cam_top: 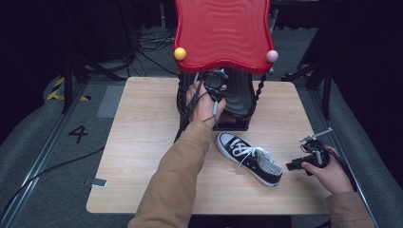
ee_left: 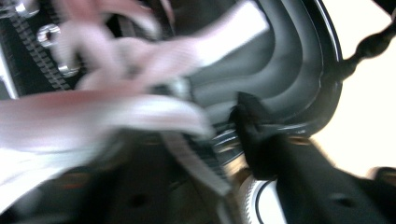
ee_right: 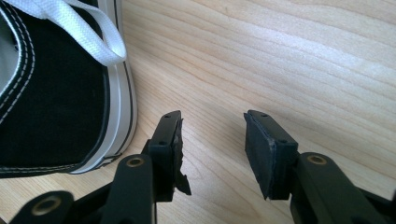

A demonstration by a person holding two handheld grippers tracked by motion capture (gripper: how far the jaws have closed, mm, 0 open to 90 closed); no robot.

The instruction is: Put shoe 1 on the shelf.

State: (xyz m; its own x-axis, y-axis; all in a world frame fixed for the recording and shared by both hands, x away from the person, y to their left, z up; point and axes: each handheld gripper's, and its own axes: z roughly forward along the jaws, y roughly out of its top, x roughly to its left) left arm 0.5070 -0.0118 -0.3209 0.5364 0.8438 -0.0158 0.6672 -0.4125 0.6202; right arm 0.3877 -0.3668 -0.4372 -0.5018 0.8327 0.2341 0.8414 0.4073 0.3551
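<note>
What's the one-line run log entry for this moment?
left gripper: open, at black shelf of rack, beside blurred shoe | right gripper: open, empty, beside sneaker on table

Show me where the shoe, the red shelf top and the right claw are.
shoe point(cam_top: 249, 157): high view, on its laces.
red shelf top point(cam_top: 222, 31): high view, middle of its wavy surface.
right claw point(ee_right: 212, 147): right gripper view, between its tips.

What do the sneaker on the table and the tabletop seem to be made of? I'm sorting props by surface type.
Sneaker: the black upper looks like matte woven canvas with pale stitching, the white sole rim looks like smooth rubber, and the laces are flat woven fabric. Table: pale wood grain with a smooth satin finish, possibly laminate rather than solid wood.
</note>
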